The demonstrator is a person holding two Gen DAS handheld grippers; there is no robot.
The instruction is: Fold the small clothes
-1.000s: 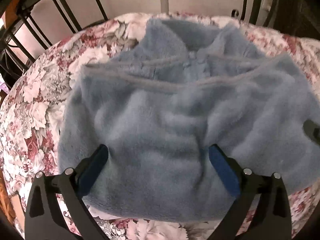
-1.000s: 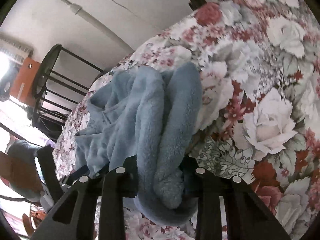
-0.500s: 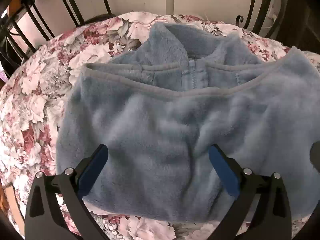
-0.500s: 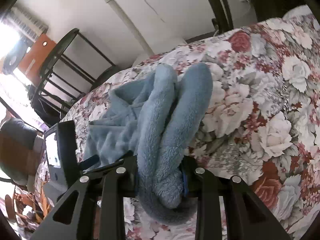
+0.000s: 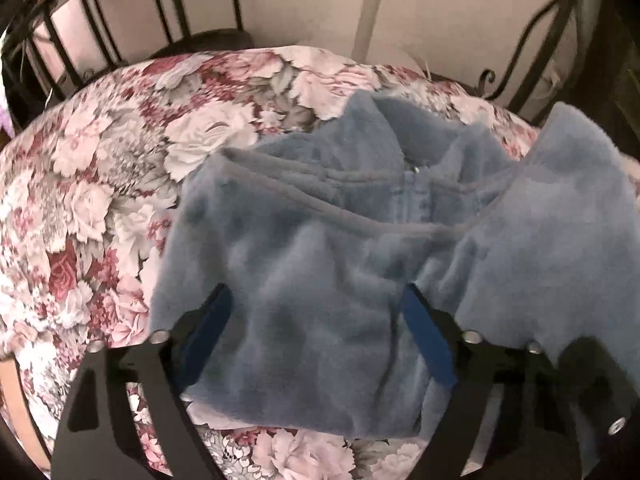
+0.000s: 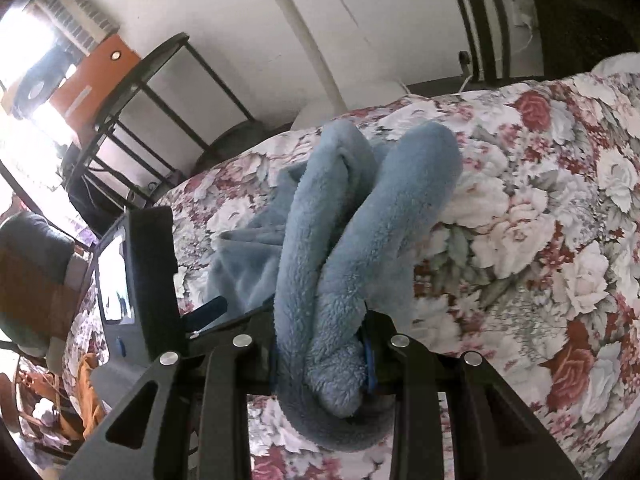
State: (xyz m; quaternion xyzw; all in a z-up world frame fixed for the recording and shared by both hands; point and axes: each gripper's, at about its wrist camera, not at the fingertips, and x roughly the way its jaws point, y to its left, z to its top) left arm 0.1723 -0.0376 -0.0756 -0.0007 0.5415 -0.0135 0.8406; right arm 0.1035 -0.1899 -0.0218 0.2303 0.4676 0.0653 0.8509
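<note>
Floral cloth (image 5: 100,184) w/ fuzzy blue fleece (image 5: 320,272), bunched thick.

Setting: a lived-in room of a home. Evidence: a rose-printed floral cloth (image 5: 120,184) covering the work surface; black wrought-metal furniture frames (image 6: 160,92) against a plain white wall (image 6: 224,4) with an exposed white pipe (image 6: 304,40). A sunlit window area sits beside an orange box (image 6: 96,76).

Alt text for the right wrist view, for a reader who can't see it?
The right gripper is shut on a bunched fold of a blue fleece top, the rest trailing onto a floral cloth. A black metal rack and a white wall stand behind.
</note>
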